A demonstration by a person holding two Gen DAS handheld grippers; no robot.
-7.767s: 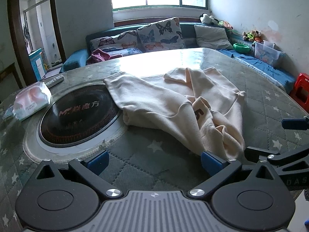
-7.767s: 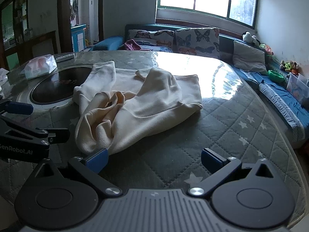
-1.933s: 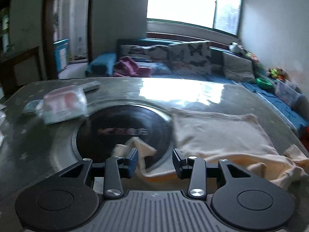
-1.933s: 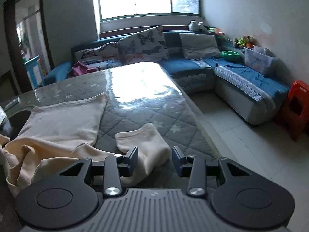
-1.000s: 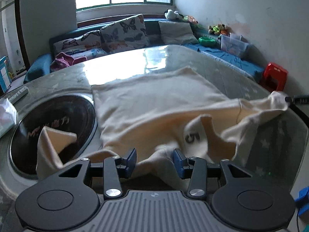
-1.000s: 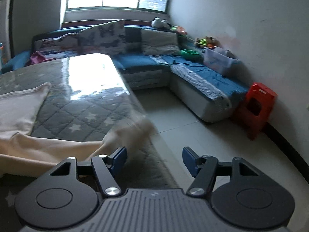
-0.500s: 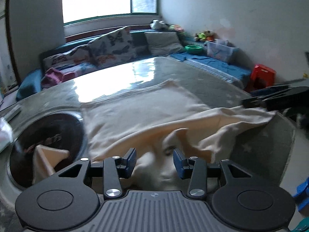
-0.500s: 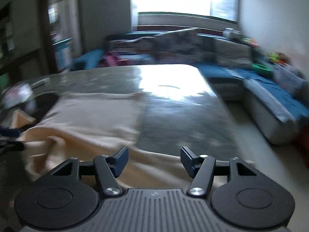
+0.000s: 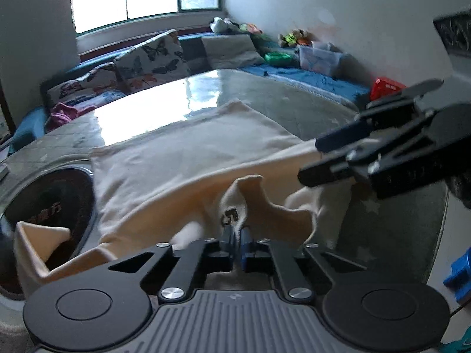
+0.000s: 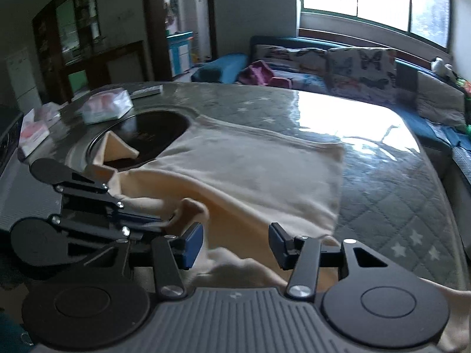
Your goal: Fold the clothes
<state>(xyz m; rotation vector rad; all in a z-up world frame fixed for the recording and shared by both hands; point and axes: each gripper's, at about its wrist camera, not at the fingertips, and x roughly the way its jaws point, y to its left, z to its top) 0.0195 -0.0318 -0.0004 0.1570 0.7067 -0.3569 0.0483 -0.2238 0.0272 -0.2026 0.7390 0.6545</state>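
Cream fleece sweatshirt [image 9: 188,147] sprawls mid-frame across your quilted grey table [image 10: 391,176]; your left gripper [image 9: 235,242] has just snapped shut on its near hem. Your right gripper [image 10: 235,242], swung in lower centre, has been narrowing over the cloth but stays apart, so you've one corner secured.

The cream garment [image 9: 188,147] is soft, matt fleece-like cloth. Under it the table [image 10: 382,182] wears quilted grey fabric beneath a glossy clear sheet, with a shiny black glass disc [image 10: 147,129] inset. Both grippers are matt black plastic with bright metal screws.
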